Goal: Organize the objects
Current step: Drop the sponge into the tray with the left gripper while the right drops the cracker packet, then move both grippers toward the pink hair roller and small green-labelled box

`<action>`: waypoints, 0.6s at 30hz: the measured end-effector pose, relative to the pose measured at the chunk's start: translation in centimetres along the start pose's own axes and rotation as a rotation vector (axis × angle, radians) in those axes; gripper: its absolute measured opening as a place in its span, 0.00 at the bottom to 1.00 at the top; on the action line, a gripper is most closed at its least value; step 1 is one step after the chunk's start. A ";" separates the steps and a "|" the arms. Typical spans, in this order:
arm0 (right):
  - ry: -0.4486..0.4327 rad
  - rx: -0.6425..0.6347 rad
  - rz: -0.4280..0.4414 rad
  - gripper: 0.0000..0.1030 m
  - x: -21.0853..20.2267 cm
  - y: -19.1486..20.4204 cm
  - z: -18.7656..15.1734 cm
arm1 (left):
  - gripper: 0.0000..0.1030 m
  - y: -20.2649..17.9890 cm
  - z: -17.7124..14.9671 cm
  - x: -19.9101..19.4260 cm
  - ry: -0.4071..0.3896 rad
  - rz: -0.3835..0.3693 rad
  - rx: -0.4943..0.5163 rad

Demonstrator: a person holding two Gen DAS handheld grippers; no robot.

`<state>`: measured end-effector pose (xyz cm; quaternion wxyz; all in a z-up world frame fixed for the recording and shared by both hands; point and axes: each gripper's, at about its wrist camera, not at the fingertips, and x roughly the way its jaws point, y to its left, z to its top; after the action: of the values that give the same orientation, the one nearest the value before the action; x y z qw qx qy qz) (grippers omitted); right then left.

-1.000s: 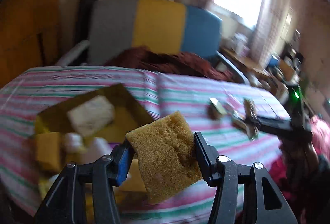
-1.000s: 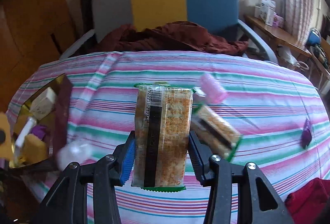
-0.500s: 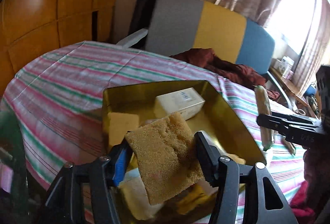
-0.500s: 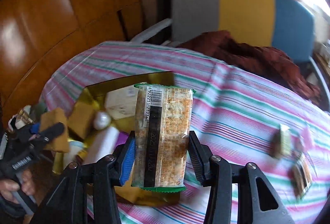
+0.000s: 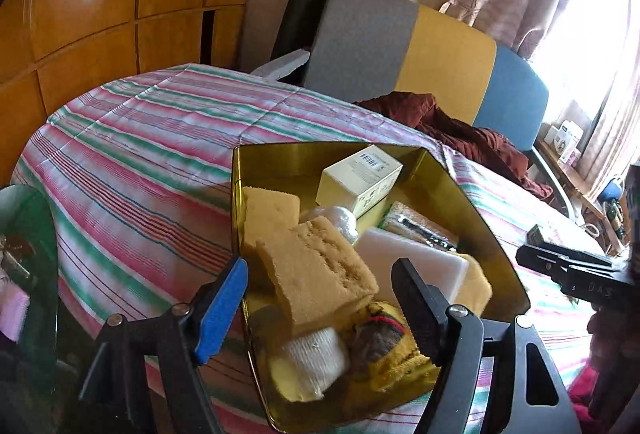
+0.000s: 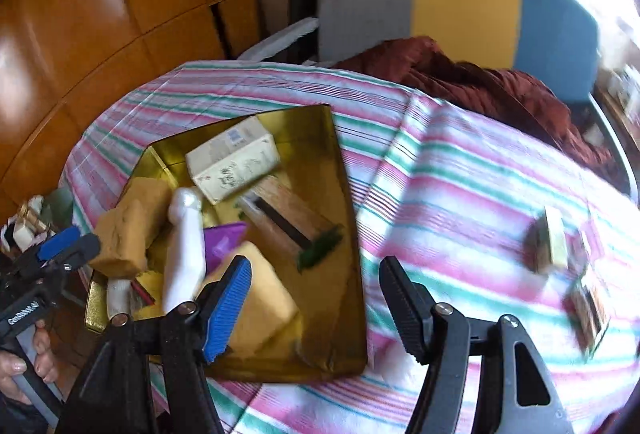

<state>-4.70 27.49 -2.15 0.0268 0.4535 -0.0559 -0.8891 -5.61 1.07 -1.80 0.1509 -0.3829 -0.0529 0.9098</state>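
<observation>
A gold tin box (image 5: 496, 234) (image 6: 348, 194) sits on the striped table and holds several items. My left gripper (image 5: 320, 298) is open over the box's near end; the brown sponge (image 5: 320, 270) (image 6: 132, 230) lies loose between its jaws on top of the pile. My right gripper (image 6: 316, 298) is open and empty above the box's near right wall. The cracker packet (image 6: 288, 218) (image 5: 416, 226) lies inside the box beside a cream carton (image 5: 360, 178) (image 6: 232, 162). The left gripper also shows at the left edge of the right wrist view (image 6: 64, 246).
The box also holds a white bottle (image 6: 184, 246), yellow sponges (image 6: 256, 302), a white block (image 5: 412, 266) and a sock roll (image 5: 316, 358). Small packets (image 6: 552, 242) lie on the tablecloth at right. A grey, yellow and blue chair (image 5: 412, 50) with maroon cloth stands behind the table.
Both grippers opened. The brown sponge dropped from the left gripper onto the pile, and the cracker packet left the right gripper and now lies inside the box.
</observation>
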 end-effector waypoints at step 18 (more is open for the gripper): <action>-0.032 0.356 -0.175 0.69 -4.8 -12.4 -5.3 | 0.80 -8.9 -2.5 -1.7 0.044 -0.121 0.216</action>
<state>2.43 39.88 -2.89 -0.1321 0.4399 -0.1728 -0.8713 -0.60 8.95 -0.46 0.2470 -0.3806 0.0256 0.8907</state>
